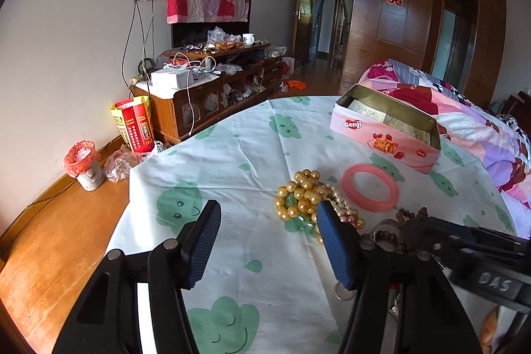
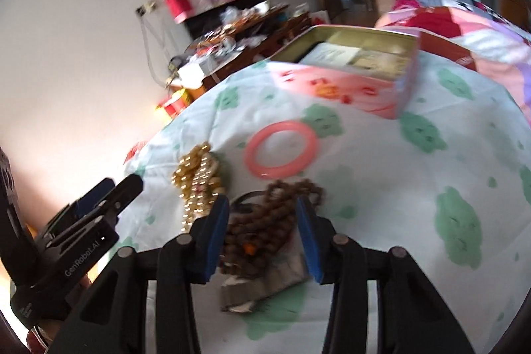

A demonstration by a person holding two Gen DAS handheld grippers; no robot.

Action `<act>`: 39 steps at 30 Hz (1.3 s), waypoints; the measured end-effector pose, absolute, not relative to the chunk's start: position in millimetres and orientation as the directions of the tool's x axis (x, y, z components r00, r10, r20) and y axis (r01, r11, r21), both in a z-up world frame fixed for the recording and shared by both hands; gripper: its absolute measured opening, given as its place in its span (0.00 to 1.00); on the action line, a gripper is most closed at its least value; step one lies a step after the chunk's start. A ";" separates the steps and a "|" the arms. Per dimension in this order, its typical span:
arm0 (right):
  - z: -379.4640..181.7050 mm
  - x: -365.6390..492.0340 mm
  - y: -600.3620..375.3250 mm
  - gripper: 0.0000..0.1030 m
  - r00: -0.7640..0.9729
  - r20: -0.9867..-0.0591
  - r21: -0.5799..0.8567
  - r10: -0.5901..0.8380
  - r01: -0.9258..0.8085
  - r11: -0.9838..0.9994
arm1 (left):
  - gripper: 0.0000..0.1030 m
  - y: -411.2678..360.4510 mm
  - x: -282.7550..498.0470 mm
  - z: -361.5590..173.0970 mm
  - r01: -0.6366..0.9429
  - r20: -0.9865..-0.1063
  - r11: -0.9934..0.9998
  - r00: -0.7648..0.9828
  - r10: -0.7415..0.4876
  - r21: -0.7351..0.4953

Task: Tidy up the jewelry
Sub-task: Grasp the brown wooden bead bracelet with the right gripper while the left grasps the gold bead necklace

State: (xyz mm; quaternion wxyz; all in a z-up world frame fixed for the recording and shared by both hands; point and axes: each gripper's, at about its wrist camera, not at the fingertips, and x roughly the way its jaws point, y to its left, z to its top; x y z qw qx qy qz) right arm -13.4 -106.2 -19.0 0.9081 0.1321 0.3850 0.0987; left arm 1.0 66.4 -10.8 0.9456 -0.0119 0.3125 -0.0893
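A heap of gold, green and pearl beads (image 1: 303,198) lies mid-table, blurred in the right wrist view (image 2: 197,181). A pink bangle (image 1: 370,186) (image 2: 281,153) lies beside it. A brown wooden bead string (image 2: 265,228) lies between the jaws of my right gripper (image 2: 262,213), which is open around it; its body shows in the left wrist view (image 1: 464,243). My left gripper (image 1: 267,213) is open and empty, just short of the gold beads. An open pink Genji tin (image 1: 385,135) (image 2: 348,75) stands at the back.
The round table (image 1: 215,161) has a white cloth with green prints. A grey pouch (image 2: 262,287) lies under the brown beads. A metal ring (image 1: 343,291) lies near the front. A bed (image 1: 464,115) is to the right, and a cluttered cabinet (image 1: 212,88) behind.
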 end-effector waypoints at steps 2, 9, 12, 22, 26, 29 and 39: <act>-23.1 -2.3 -97.8 0.44 0.644 -0.714 0.298 0.276 -0.077 0.951 | 0.59 67.3 3.2 -12.3 0.161 -0.598 0.984 0.782 -0.178 -0.082; -27.3 0.4 -90.1 0.45 0.622 -0.764 0.168 0.171 -0.064 0.984 | 0.59 56.7 11.0 -12.3 0.223 -0.620 0.973 0.755 -0.214 -0.064; -35.6 1.1 -100.6 0.64 0.597 -0.786 0.184 0.160 -0.021 0.983 | 0.60 48.3 21.8 -14.1 0.249 -0.634 0.967 0.739 -0.227 -0.057; -22.3 -6.7 -117.4 0.19 0.682 -0.699 0.265 0.216 -0.034 0.964 | 0.32 32.6 53.7 -27.8 0.288 -0.711 0.954 0.653 -0.259 -0.083; 0.1 -21.3 -129.8 0.17 0.780 -0.587 0.299 0.218 -0.042 0.953 | 0.14 34.9 60.1 -33.5 0.286 -0.735 0.950 0.617 -0.282 -0.125; 1.4 -26.1 -134.0 0.17 0.811 -0.541 0.322 0.220 -0.043 0.946 | 0.10 35.8 59.5 -32.6 0.288 -0.731 0.948 0.617 -0.292 -0.136; -14.3 -21.4 -147.9 0.17 0.804 -0.522 0.419 0.284 -0.048 0.907 | 0.10 67.7 20.6 16.4 0.346 -0.495 0.898 0.750 -0.439 -0.272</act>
